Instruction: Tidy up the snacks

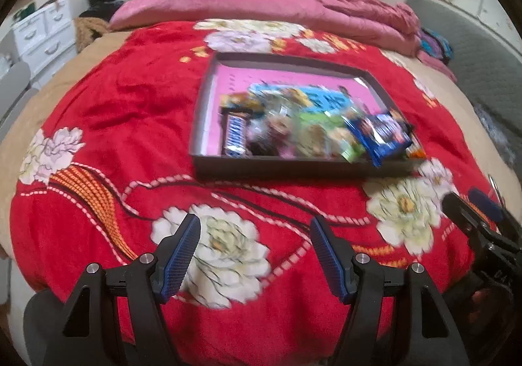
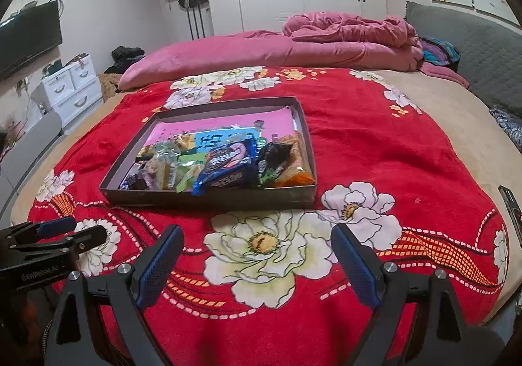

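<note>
A shallow dark grey tray [image 1: 293, 168] [image 2: 208, 198] with a pink floor lies on the red flowered blanket [image 1: 130, 111] [image 2: 375, 144]. Several snack packets are heaped in its near half, among them a blue cookie pack [image 1: 381, 134] [image 2: 228, 163], a green packet [image 1: 326, 134], a blue-and-white bar [image 1: 236, 134] and an orange bag [image 2: 293, 167]. My left gripper [image 1: 255, 229] [image 2: 84, 229] hangs open over the blanket, short of the tray's front wall, holding nothing. My right gripper [image 2: 257, 232] [image 1: 463, 196] stands open beside it, to the right, also with nothing in it.
A pink pillow [image 2: 202, 56] and a crumpled pink quilt [image 2: 352, 30] lie across the far side of the bed. A grey padded headboard [image 2: 483, 49] runs along the right. White drawers [image 2: 71, 88] stand to the left. A small dark object [image 2: 510, 203] lies near the blanket's right edge.
</note>
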Demonstrator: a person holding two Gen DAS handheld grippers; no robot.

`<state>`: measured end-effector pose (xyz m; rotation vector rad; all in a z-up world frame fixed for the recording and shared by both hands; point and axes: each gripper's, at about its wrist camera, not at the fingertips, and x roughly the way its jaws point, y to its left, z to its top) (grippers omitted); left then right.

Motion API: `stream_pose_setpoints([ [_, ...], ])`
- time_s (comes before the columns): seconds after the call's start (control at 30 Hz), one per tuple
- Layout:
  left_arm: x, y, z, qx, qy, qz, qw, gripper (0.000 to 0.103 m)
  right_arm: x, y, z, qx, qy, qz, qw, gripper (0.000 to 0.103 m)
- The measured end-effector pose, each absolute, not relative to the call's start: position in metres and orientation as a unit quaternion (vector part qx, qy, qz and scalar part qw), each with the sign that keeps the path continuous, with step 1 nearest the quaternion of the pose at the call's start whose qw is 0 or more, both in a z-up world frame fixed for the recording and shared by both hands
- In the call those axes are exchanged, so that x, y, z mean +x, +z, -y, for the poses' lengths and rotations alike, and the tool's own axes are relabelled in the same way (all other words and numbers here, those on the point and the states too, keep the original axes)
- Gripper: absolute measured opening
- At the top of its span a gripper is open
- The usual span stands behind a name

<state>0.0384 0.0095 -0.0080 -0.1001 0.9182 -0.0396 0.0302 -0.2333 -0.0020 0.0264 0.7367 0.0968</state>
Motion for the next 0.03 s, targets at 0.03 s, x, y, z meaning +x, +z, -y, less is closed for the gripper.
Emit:
stream_pose_setpoints([
  [0.03,0.0417,-0.0074,-0.014,-0.047,-0.01,-0.438,0.898,0.071,0.0336,-0.0025,0.2378,0.017,0.04,-0.361,0.932,0.092],
])
